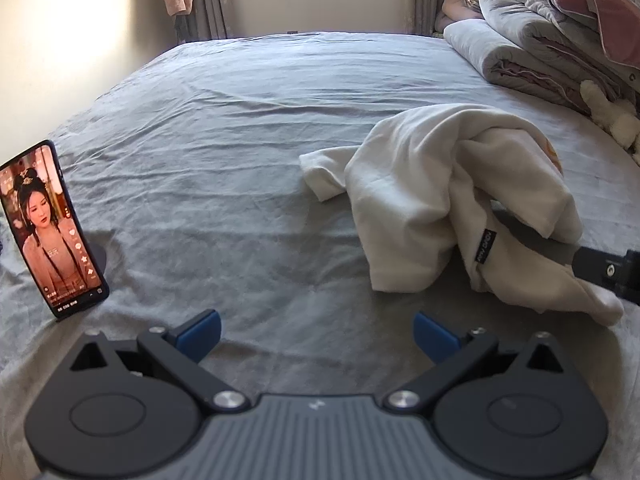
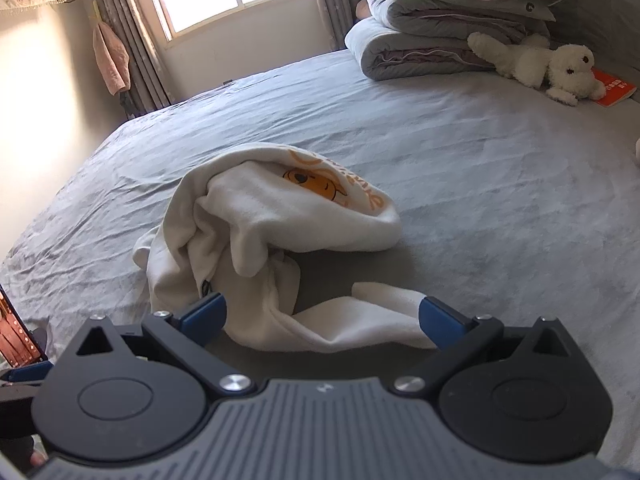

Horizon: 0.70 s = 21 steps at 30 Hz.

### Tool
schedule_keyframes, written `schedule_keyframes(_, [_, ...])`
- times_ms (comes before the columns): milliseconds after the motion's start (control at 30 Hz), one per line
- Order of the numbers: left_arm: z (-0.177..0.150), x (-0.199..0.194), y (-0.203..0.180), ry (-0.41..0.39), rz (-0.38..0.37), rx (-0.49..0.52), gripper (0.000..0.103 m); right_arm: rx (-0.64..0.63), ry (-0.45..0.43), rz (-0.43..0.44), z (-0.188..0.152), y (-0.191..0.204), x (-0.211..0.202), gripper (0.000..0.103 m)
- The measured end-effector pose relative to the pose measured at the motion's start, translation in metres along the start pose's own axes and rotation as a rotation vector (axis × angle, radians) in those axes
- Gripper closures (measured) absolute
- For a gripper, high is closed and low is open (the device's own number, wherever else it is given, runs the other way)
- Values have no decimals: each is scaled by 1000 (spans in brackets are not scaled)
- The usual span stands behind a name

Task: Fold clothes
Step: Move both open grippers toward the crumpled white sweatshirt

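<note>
A crumpled white garment [image 1: 452, 208] with an orange cartoon print [image 2: 320, 188] lies in a heap on the grey bed sheet [image 1: 240, 140]. A black label [image 1: 486, 246] shows on its near side. My left gripper [image 1: 316, 338] is open over bare sheet, left of and nearer than the heap. My right gripper [image 2: 322, 322] is open, its blue pads [image 2: 206, 314] straddling the heap's near sleeve end without pressing it. Part of the right gripper [image 1: 608, 270] shows at the edge of the left wrist view, beside the garment.
A phone [image 1: 48, 228] playing a video stands propped on the sheet at the left. Folded quilts [image 2: 440, 28], a white plush dog [image 2: 560, 68] and an orange book [image 2: 612, 88] sit at the bed's far right. Window and curtains [image 2: 132, 40] lie beyond.
</note>
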State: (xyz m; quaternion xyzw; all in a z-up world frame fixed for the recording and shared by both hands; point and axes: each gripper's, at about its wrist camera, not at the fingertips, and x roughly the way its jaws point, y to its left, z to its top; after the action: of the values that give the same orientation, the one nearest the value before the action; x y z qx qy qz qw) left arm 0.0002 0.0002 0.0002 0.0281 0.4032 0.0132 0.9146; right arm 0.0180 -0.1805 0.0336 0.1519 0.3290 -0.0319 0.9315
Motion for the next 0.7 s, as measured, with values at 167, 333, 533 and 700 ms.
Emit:
schedule_keyframes(167, [3, 0, 1, -6, 4, 5, 0, 3, 0, -1, 0, 2, 1, 0])
schedule_keyframes(333, [-1, 4, 1, -4, 4, -6, 0, -7, 2, -7, -3, 2, 3, 0])
schedule_keyframes(533, [-3, 6, 0, 12, -4, -7, 0, -12, 18, -3, -3, 1, 4, 0])
schedule_keyframes(700, [-3, 6, 1, 24, -11, -10, 0, -9, 20, -5, -3, -1, 5, 0])
